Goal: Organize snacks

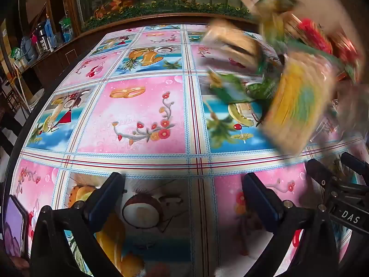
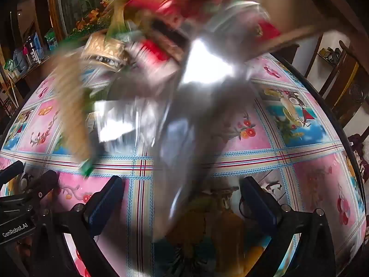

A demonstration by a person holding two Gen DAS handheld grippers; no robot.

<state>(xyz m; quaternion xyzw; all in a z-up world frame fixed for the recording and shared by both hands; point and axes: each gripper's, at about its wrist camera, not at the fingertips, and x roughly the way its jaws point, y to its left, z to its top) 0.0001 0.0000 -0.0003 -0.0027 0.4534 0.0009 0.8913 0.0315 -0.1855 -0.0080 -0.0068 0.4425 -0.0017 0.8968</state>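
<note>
Left wrist view: both the left claw [image 1: 184, 198] and the right claw [image 2: 182, 200] stand wide apart, empty; the snack packets [image 1: 286, 69] blur above the bench [image 1: 143, 115]; probably light, crinkly, slippery; pinch a sealed edge.
</note>
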